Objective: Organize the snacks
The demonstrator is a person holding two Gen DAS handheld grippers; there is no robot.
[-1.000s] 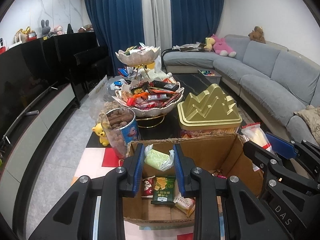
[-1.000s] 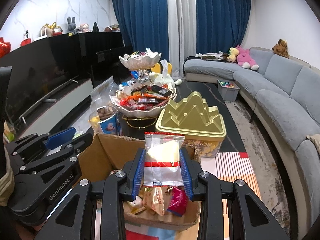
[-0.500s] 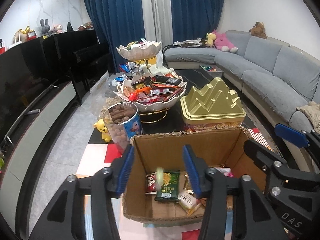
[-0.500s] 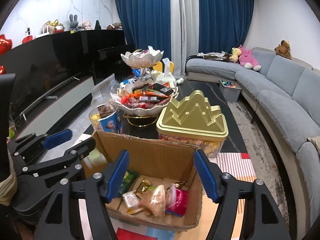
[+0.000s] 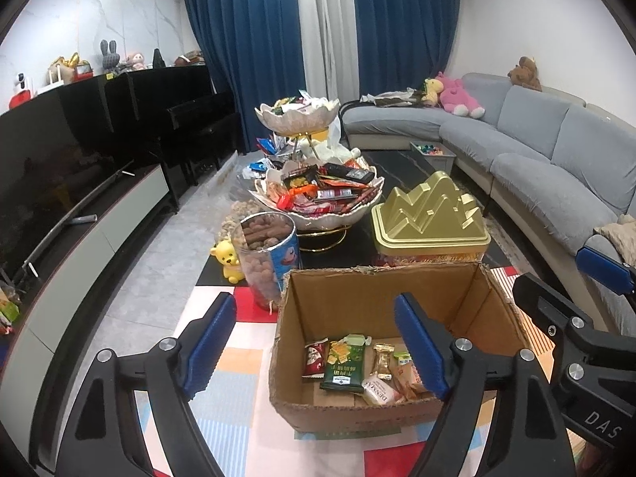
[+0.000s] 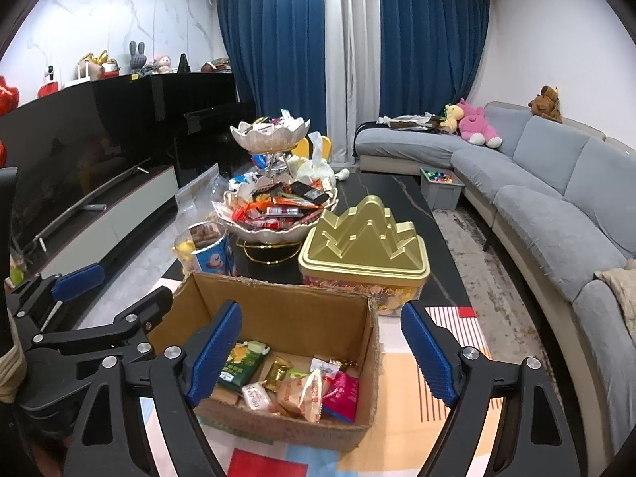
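While both sets of jaws have just been opening, nothing sits between them now: the left gripper [image 5: 314,344] hangs spread wide above the cardboard box [image 5: 381,302], its blue pads [image 5: 210,340] clear of everything, and the right gripper [image 6: 322,351] stands equally wide over the same box with its own blue pads [image 6: 216,348] bare. Each tool shows at the edge of the other's view (the left at the left side, the right at the right side).

Inside the box the snacks lie loose on the bottom: a green packet [image 5: 345,365] near the middle, a small red packet [image 5: 315,359] just beside it towards the left wall, and a white wrapped sweet [image 5: 379,391] by the near wall. From the right wrist, an orange-and-white pouch [image 6: 304,393] and a pink packet [image 6: 342,395] lie touching by the box's near right corner.

Beyond the box's far wall stand a gold mountain-shaped tin [image 5: 429,216], a clear tub of brown snacks [image 5: 270,254] towards the table's left edge, and a two-tier shell-shaped snack stand [image 5: 318,198] heaped with wrappers. A yellow bear figurine [image 5: 228,260] sits at the left edge beside the tub. A grey sofa [image 5: 556,167] runs along the right.
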